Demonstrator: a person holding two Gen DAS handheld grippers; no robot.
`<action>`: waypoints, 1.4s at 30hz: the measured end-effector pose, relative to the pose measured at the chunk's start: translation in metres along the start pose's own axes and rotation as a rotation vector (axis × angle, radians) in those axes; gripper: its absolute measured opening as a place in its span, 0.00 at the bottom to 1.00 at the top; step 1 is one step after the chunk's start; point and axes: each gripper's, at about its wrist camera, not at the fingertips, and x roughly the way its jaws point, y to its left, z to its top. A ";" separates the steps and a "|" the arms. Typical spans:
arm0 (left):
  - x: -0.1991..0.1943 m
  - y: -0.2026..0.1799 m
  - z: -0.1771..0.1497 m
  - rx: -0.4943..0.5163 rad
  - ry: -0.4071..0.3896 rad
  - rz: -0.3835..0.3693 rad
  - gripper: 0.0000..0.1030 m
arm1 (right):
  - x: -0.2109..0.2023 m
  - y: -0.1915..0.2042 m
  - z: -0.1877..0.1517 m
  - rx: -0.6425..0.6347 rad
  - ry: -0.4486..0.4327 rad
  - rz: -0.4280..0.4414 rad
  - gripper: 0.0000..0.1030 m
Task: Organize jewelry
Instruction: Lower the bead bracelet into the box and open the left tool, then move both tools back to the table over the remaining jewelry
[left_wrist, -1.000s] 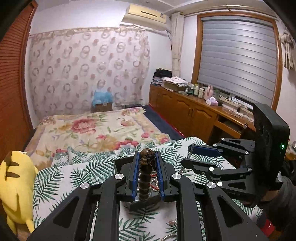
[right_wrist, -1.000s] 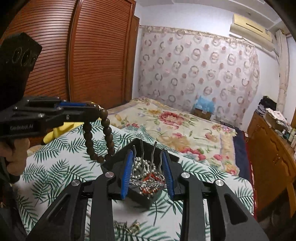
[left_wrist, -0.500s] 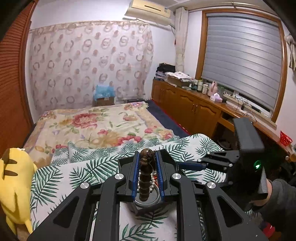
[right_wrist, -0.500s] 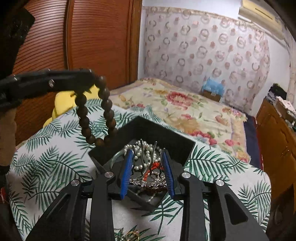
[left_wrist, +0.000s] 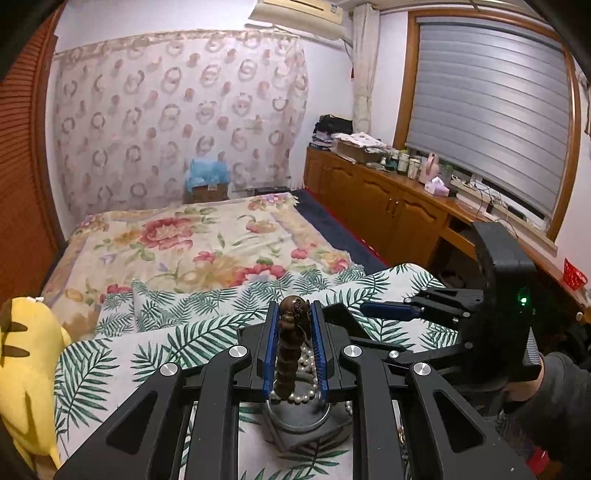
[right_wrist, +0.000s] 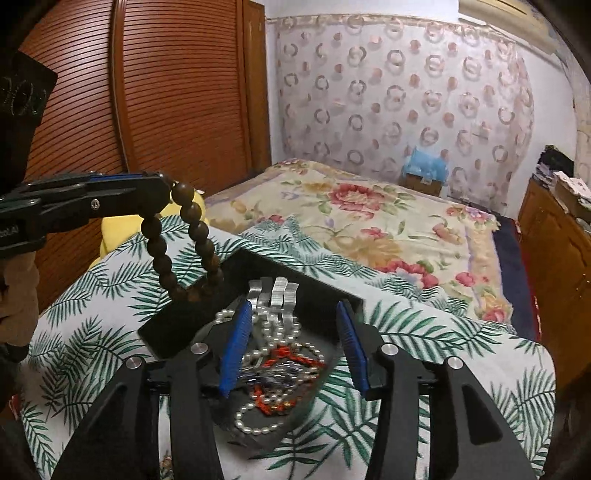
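Note:
My left gripper (left_wrist: 294, 314) is shut on a brown wooden bead bracelet (left_wrist: 289, 350), which hangs down over a black jewelry box (left_wrist: 303, 417). In the right wrist view the left gripper (right_wrist: 162, 188) holds the bracelet (right_wrist: 184, 251) above the box's far left edge (right_wrist: 207, 295). The box holds a white pearl strand (right_wrist: 258, 417), a red cord piece (right_wrist: 284, 354) and silver hair pins (right_wrist: 275, 295). My right gripper (right_wrist: 293, 347) is open and empty, its jaws spread just over the box. It also shows in the left wrist view (left_wrist: 391, 310).
The box sits on a palm-leaf cloth (right_wrist: 92, 332) (left_wrist: 110, 369). A yellow plush toy (left_wrist: 26, 369) lies at the left. A small gold piece (right_wrist: 164, 463) lies on the cloth near the front. A flowered bed (left_wrist: 192, 243) is behind, wooden cabinets (left_wrist: 388, 206) at the right.
My right gripper has opened wide and moved down closer over the box. My left gripper has carried the bracelet closer over the box, still shut on it.

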 end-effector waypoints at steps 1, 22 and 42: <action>0.002 -0.001 0.001 0.001 0.002 -0.003 0.15 | -0.001 -0.001 0.000 0.002 -0.001 -0.008 0.48; -0.007 -0.031 -0.038 0.031 0.064 -0.063 0.33 | -0.050 0.000 -0.043 0.053 0.005 -0.034 0.48; -0.047 -0.051 -0.139 0.008 0.201 -0.021 0.67 | -0.083 0.053 -0.112 0.048 0.098 0.000 0.29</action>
